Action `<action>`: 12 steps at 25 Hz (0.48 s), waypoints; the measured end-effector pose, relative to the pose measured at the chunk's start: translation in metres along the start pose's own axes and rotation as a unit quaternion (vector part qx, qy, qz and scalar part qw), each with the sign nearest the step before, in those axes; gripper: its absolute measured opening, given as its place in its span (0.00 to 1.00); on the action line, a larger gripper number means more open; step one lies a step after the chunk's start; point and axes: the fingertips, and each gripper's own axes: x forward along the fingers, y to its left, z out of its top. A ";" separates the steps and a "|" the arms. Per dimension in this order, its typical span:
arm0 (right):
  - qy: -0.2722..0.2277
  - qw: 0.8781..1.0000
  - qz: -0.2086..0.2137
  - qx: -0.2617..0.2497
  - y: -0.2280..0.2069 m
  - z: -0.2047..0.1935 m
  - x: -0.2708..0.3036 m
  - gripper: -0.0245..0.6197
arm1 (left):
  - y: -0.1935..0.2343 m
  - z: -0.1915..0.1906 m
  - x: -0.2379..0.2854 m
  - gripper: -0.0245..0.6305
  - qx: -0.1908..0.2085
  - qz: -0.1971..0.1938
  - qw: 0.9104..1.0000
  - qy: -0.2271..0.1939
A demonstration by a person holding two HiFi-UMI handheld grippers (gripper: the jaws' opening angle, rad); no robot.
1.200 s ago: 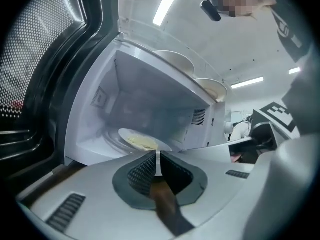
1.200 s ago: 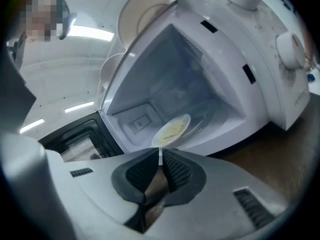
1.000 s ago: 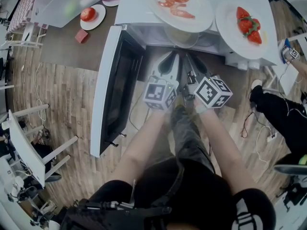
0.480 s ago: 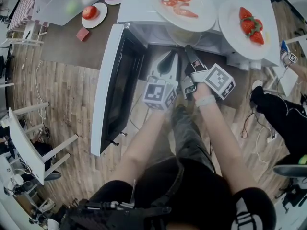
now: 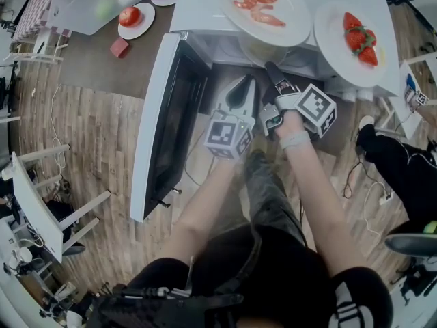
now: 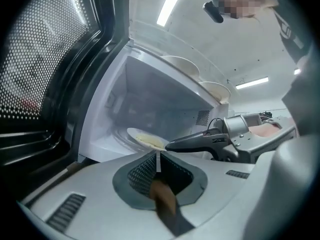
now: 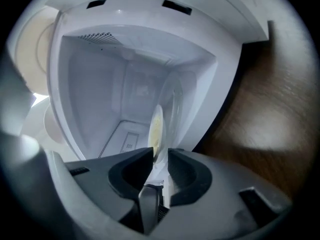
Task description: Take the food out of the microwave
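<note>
The microwave [image 5: 198, 9] stands on a brown tabletop [image 5: 95, 67] with its door [image 5: 160, 128] swung wide to the left. A white plate of pale food [image 7: 157, 126] sits low inside the cavity. The right claw [image 7: 160, 156], rolled onto its side, reaches into the opening. Its jaws have just been opening wide and then easing in a little, and they stand apart with the plate's near rim between them. The left claw [image 6: 157, 159] hangs just beside it at the cavity's mouth, jaws together on nothing. Two filled plates [image 5: 263, 9] rest on the microwave's top.
</note>
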 end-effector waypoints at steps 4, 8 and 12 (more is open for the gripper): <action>-0.006 1.000 0.011 0.000 0.005 0.002 -0.001 0.10 | 0.000 -0.005 0.002 0.08 -0.006 -0.004 1.000 0.011; -0.010 1.000 0.015 0.014 0.005 0.003 -0.004 0.09 | -0.002 -0.008 0.004 0.16 -0.022 -0.010 0.999 0.024; -0.016 0.999 0.031 0.034 0.006 0.000 -0.010 0.08 | -0.004 -0.005 0.006 0.16 -0.053 -0.019 0.998 0.027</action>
